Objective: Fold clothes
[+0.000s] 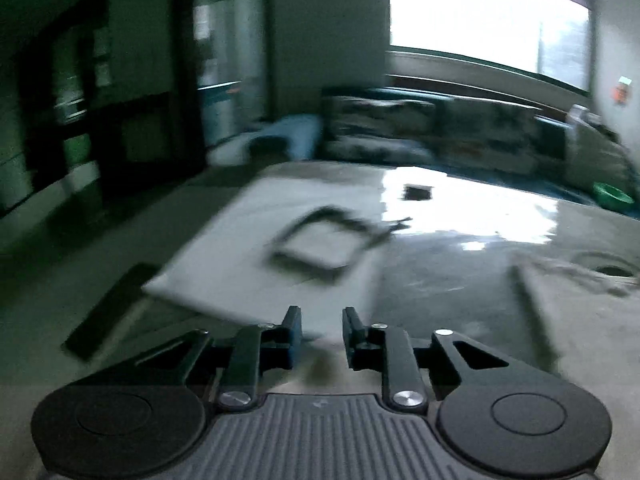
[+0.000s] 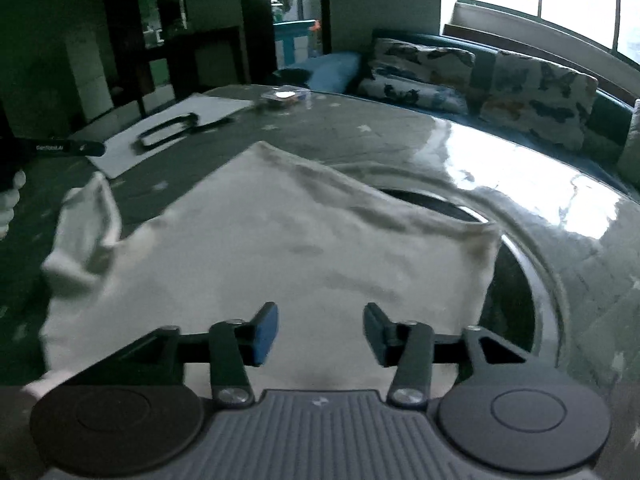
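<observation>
A white garment (image 2: 276, 248) lies spread flat on the dark glossy table (image 2: 520, 168), with one sleeve (image 2: 86, 228) sticking out at the left. My right gripper (image 2: 320, 330) is open and empty just above the garment's near part. My left gripper (image 1: 321, 332) is open and empty, low over the table; the view is blurred. An edge of the garment (image 1: 576, 312) shows at the right of the left wrist view. The left gripper's tip (image 2: 60, 147) shows at the far left of the right wrist view.
A white sheet (image 1: 256, 256) (image 2: 172, 132) with a dark rectangular frame (image 1: 324, 242) (image 2: 168, 130) lies on the table. A round recess (image 2: 516, 264) in the table lies partly under the garment. A sofa with patterned cushions (image 2: 532, 96) stands behind. A dark flat strip (image 1: 108, 312) lies at left.
</observation>
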Tool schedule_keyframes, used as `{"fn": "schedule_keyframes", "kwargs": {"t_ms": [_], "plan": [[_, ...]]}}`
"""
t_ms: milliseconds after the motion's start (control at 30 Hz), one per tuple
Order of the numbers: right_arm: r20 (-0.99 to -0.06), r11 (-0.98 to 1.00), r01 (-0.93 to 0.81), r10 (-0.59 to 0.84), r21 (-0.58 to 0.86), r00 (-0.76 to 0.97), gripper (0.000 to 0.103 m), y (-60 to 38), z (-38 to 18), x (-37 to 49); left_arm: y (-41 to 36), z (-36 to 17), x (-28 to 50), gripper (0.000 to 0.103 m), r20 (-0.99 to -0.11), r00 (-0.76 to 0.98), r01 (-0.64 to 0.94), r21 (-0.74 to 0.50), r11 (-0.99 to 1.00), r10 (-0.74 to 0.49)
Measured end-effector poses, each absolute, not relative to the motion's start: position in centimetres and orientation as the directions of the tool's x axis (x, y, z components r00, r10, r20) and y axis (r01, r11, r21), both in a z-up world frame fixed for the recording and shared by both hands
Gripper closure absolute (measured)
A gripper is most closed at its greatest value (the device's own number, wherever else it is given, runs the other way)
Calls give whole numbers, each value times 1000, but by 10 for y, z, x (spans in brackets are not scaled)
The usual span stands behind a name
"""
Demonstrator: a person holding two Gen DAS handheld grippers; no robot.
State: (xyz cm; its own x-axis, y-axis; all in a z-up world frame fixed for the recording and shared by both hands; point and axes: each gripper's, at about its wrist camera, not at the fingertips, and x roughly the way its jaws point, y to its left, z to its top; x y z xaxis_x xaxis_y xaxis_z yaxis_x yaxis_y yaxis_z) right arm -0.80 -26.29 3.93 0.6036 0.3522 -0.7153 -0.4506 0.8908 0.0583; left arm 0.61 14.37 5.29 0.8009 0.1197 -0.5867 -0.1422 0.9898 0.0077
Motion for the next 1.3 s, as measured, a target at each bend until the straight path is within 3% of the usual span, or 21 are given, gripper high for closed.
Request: {"fn": "schedule_keyframes", "kwargs": {"t_ms": [133,300,467,567,633,700,767,1133,1300], "plan": [[-723,875,-479,374,67,582,49,-254,36,-29,169,38,-6,69,-625,768,-194,-19,981,140],[-724,881,-468,372,77,581,46,-249,31,-51,168,32,-4,63,-623,779,-149,-67,987,75],[-722,886,-456,368,81,586,45,-249,30,-66,151,21,9,64,-636,767,-102,-2,995,77],[-722,891,-447,363,83,589,43,-249,29,-75,144,14,11,74,-630,771,-80,43,996,89],[-721,891,-446,361,80,592,41,-249,28,-80,136,9,13,91,-594,786,-86,166,982,169],[-722,891,-447,361,80,590,40,-250,28,-84,131,3,18,94,-565,786,-109,270,957,249],[-725,889,-450,362,81,586,40,-250,28,-87,134,0,23,95,-563,781,-117,294,949,271],[-720,886,-459,365,72,591,39,-246,29,-101,155,12,23,88,-587,754,-196,226,954,294],[-689,885,-459,379,76,618,39,-246,38,-114,137,41,-5,88,-564,805,-136,127,983,184]]}}
